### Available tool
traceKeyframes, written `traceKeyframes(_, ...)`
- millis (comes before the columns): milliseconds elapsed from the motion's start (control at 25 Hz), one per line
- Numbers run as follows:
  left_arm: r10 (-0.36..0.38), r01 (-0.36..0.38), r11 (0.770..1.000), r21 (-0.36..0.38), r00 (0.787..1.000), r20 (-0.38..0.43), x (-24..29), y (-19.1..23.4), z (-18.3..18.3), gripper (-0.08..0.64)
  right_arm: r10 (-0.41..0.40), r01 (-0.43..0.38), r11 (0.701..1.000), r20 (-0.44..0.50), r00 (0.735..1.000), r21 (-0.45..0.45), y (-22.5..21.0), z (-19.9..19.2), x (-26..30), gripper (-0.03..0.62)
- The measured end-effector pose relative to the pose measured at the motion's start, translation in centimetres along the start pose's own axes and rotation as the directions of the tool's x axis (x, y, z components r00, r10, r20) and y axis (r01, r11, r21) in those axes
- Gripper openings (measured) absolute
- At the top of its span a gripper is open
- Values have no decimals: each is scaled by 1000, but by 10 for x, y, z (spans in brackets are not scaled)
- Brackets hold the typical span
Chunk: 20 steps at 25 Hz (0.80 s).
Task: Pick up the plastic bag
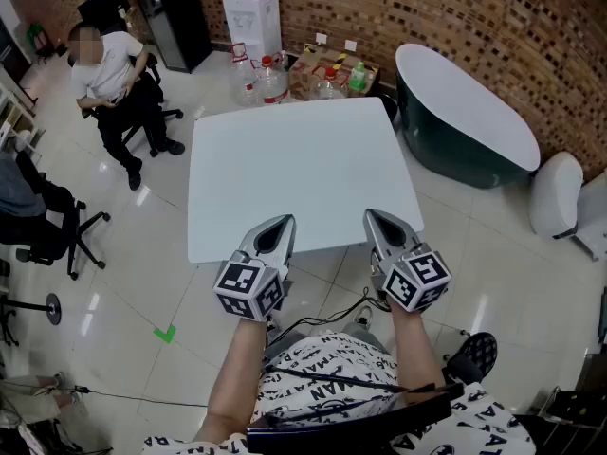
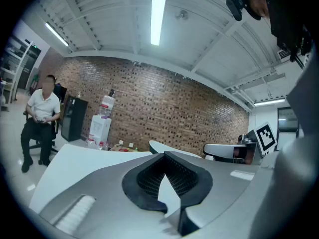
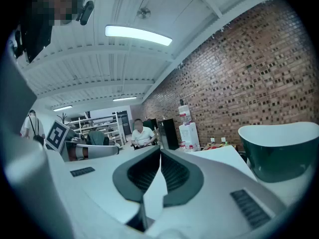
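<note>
Currently, left tool [image 1: 283, 224] and right tool [image 1: 377, 218] are hovering side by side above the white table's [image 1: 303, 159] near edge, each with jaws pressed together.

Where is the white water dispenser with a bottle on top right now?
In the head view, the white water dispenser stands at top centre against the brick wall, beyond the white square table, right of a black cabinet.

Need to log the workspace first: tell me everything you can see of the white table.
The white table has a squarish top with rounded corners, smooth and matte, perhaps laminate. Its top looks bare; legs are hidden beneath. It stands on pale glossy tiles. The left gripper and right gripper point over its near edge; contact unclear.
</note>
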State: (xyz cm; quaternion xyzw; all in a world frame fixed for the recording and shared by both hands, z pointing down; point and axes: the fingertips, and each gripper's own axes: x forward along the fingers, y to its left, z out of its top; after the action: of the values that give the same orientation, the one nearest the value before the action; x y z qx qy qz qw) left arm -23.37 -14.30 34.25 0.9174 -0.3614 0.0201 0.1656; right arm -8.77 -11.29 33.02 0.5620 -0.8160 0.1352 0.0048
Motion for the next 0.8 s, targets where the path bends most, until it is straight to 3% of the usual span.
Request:
traceKeyframes(280,-65,66,998,8,997,-44,23,-16,-11,2,-30,30,999,7,1000,16,-16,-7,-2,18)
traceKeyframes(360,-118,119,993,15,990,-77,37,-31,-18,2,-69,69,997,6,998,38,-27,-13,-10,28)
traceKeyframes(520,-252,260,965,26,953,-168,66,-80,-44,2,-202,202,976,0,979,83,-58,-33,-45,60)
traceKeyframes(560,-279,289,957,29,942,-186,73,-92,-51,2,-229,229,969,-4,973,98,-67,-40,-54,152)
traceKeyframes(600,-304,317,948,32,931,-203,81,-105,-58,2,-256,256,960,-11,967,114,-78,-46,-63,204)
traceKeyframes(760,-395,418,908,40,882,-258,122,-161,-86,2,-378,382,908,-56,924,170,-137,-77,-111,259)
traceKeyframes(800,-416,442,896,40,868,-272,132,-175,-93,2,-410,415,890,-70,910,187,-151,-86,-125,299)
